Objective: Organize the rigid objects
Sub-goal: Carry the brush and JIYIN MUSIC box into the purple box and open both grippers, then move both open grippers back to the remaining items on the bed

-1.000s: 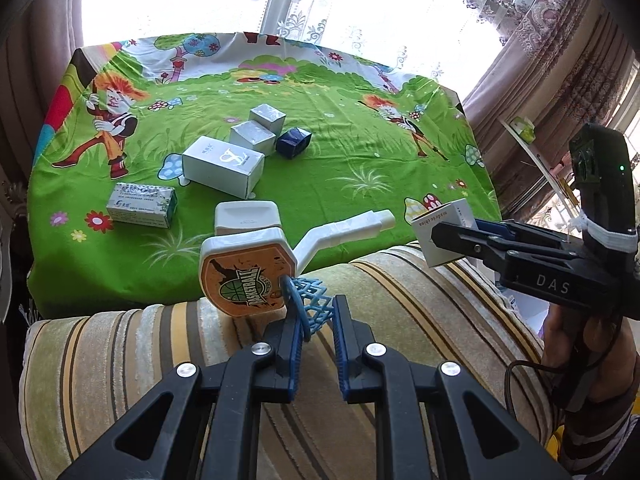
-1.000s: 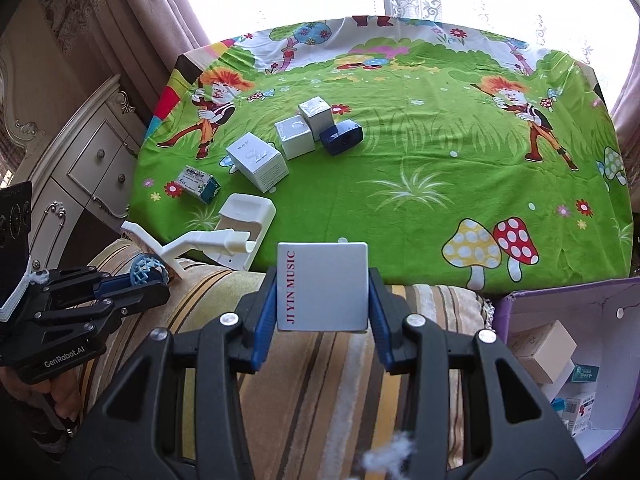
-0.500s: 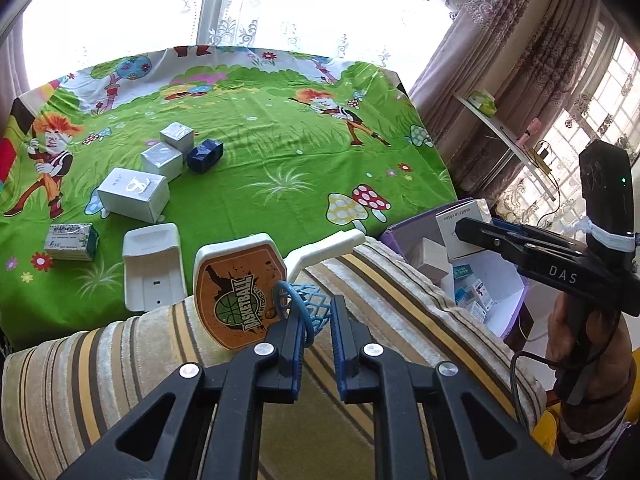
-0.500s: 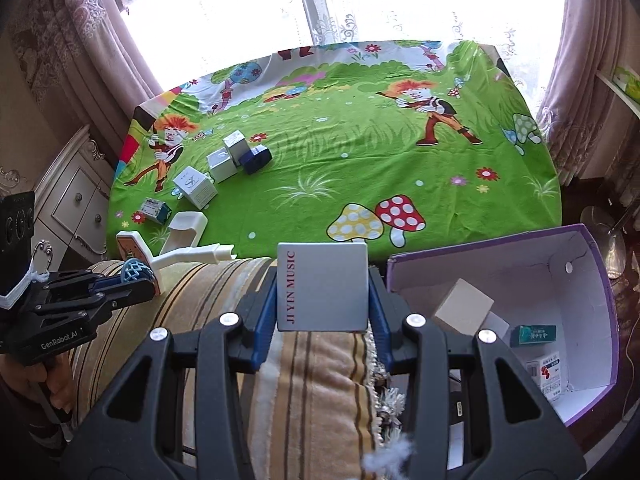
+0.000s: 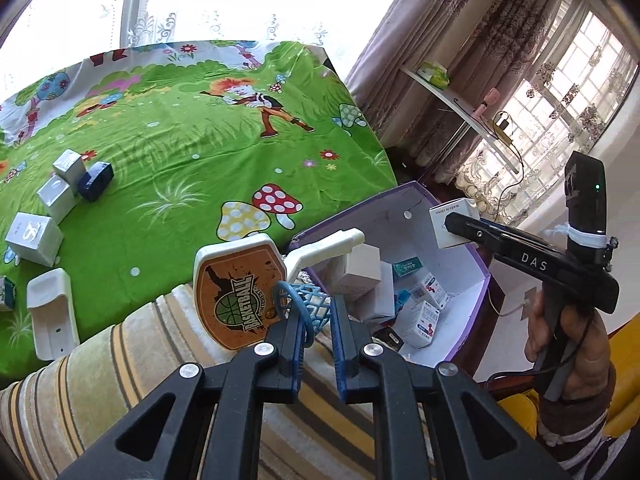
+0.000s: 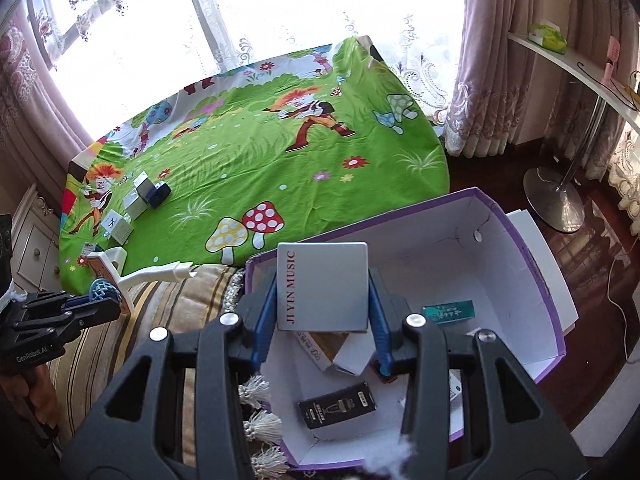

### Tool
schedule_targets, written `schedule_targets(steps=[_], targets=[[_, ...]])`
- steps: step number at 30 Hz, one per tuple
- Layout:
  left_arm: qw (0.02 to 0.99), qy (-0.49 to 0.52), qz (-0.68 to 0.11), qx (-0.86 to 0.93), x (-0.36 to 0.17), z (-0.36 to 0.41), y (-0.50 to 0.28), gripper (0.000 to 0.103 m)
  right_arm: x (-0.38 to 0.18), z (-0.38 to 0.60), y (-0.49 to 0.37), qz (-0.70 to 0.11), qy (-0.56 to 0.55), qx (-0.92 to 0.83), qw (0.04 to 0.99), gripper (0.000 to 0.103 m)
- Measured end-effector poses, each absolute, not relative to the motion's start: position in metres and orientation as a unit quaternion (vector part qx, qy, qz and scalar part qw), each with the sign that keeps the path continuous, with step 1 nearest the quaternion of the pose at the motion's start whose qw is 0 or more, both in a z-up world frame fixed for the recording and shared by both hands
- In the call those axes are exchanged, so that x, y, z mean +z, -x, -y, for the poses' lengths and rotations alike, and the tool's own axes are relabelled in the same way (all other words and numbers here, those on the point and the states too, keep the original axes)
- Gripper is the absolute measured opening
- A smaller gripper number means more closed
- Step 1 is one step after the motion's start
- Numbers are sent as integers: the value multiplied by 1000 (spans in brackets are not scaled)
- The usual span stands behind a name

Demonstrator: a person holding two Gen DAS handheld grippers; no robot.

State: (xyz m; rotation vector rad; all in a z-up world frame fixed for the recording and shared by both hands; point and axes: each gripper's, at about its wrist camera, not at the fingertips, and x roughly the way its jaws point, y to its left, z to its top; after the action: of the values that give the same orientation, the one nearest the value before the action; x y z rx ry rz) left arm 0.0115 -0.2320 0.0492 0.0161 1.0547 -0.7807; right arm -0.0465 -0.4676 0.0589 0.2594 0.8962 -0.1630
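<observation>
On the far left, small boxes (image 5: 34, 238) sit on the green cartoon bedsheet (image 5: 192, 160), with a white plastic base (image 5: 52, 312) near its front edge. Next comes the left gripper (image 5: 316, 320), its jaws pressed together on the blue net hoop of a toy basketball set (image 5: 240, 292) — the orange backboard stands upright just left of the fingers, over a striped cushion (image 5: 132, 360). Further right, a purple-rimmed white storage box (image 6: 532, 264) lies open with several small cartons inside. The right gripper (image 6: 322, 320) hovers above it, pinching a grey music box (image 6: 326, 286) squarely by both sides — clear of the cartons below.
</observation>
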Motion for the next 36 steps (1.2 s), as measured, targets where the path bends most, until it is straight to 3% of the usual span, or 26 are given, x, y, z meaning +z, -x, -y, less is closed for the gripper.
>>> schedule_targets(steps=[22, 24, 26, 28, 30, 36], targets=[[756, 11, -489, -435, 52, 376, -40, 13, 58, 555, 42, -413, -132, -158, 887, 46], [755, 18, -491, -435, 51, 383, -44, 15, 57, 559, 40, -413, -134, -159, 887, 49], [749, 20, -498, -436, 48, 389, -48, 19, 56, 562, 38, -411, -138, -157, 887, 71], [747, 23, -504, -433, 45, 390, -50, 30, 55, 563, 38, -406, -142, -156, 889, 81], [747, 27, -504, -433, 44, 387, -50, 37, 54, 564, 38, -408, -145, -157, 888, 82], [750, 33, -501, -430, 47, 374, -52, 38, 50, 558, 37, -415, -150, -150, 885, 82]])
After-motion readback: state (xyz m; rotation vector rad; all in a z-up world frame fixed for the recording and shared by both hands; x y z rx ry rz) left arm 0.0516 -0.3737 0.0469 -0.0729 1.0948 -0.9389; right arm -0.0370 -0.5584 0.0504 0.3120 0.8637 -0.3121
